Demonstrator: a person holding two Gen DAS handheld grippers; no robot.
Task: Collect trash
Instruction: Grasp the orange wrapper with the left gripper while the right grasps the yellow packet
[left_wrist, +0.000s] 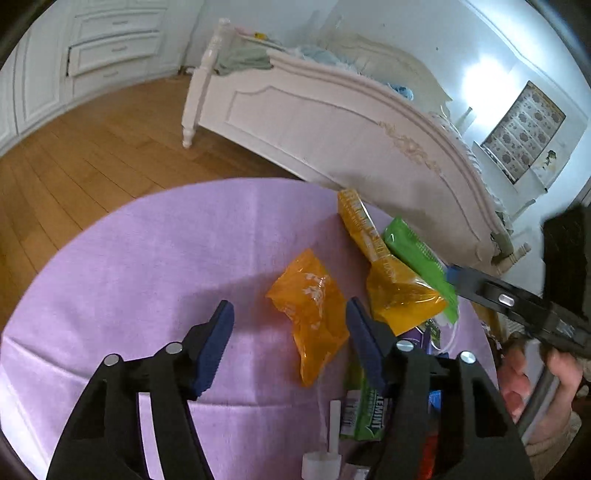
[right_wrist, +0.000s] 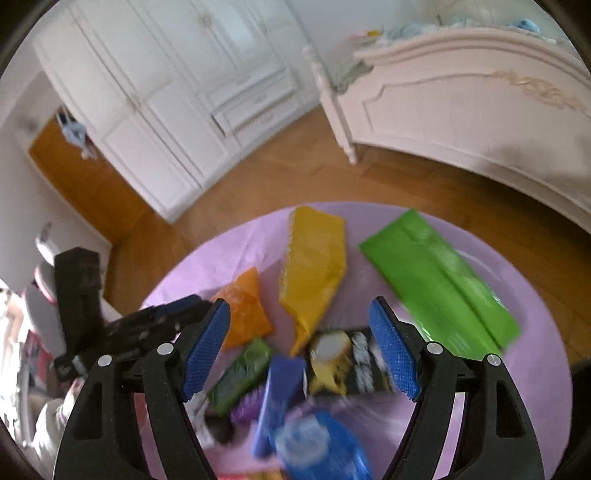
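Round counter (left_wrist: 147, 240) under a lilac cloth, wood floor around it, white bed footboard (left_wrist: 332, 122) just behind. White wardrobe with drawers (right_wrist: 177, 110) against the far wall.

Trash lies in a loose cluster on the counter's near-right part in the left wrist view. Crumpled orange wrapper (left_wrist: 310, 314) sits nearest the centre. Beyond it a long yellow bag (left_wrist: 376, 266), its far end reaching toward the counter's edge by the bed. A green wrapper (left_wrist: 417, 258) lies alongside the yellow bag, touching or overlapping it. Closer in: a green mint pack (left_wrist: 365, 410), a small white plastic piece (left_wrist: 325, 454), and purple, blue and red scraps partly hidden behind the tool.

Left tool (left_wrist: 288, 332): jaws spread, hovering over the counter with the orange wrapper showing between the pads, nothing pinched.

Right tool (right_wrist: 299, 332): jaws spread wide, empty, above the pile. Right wrist view is blurred. Beneath it: a blue packet (right_wrist: 280, 398), a black-and-yellow packet (right_wrist: 343, 362), a blue round-topped item (right_wrist: 317, 446) nearest the camera, kind unclear. Each tool shows at the edge of the other's view; a hand (left_wrist: 517, 376) grips the right one.
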